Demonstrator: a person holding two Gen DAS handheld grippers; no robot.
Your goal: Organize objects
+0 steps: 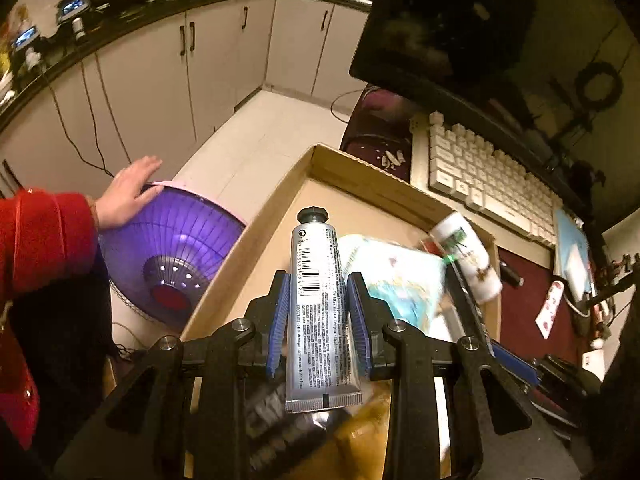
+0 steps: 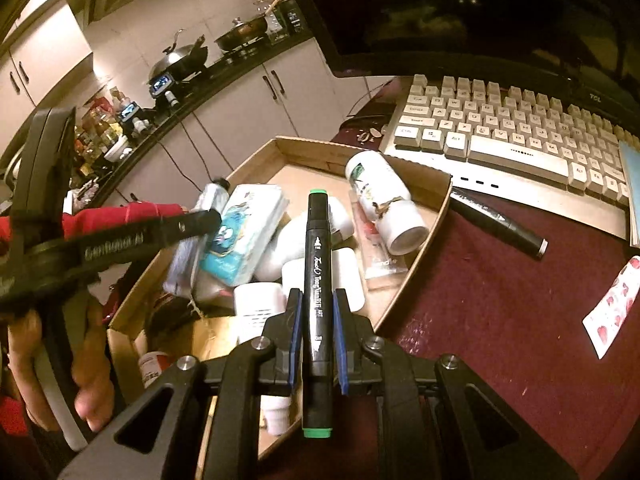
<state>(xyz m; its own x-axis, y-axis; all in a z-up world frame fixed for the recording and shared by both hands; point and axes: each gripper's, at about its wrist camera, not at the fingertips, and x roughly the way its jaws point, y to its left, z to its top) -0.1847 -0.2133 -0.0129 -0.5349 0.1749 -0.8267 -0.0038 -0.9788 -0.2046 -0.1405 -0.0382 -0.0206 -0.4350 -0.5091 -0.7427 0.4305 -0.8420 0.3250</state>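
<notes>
My left gripper (image 1: 319, 280) is shut on a silver tube (image 1: 318, 304) with a black cap, held above the cardboard box (image 1: 256, 232). My right gripper (image 2: 317, 300) is shut on a black marker (image 2: 318, 280) with green ends, held over the same box (image 2: 416, 264). In the box lie a white bottle (image 2: 384, 200), a blue tissue pack (image 2: 244, 232), a clear tube (image 2: 374, 248) and several white items. The left gripper and its silver tube (image 2: 208, 196) show at the left of the right wrist view.
A white keyboard (image 2: 508, 136) and a dark monitor (image 1: 460, 20) stand behind the box on the maroon table (image 2: 500, 320). A second black marker (image 2: 496, 220) and a red-printed packet (image 2: 612, 308) lie right of the box. A purple basket (image 1: 172, 248) under a hand sits left.
</notes>
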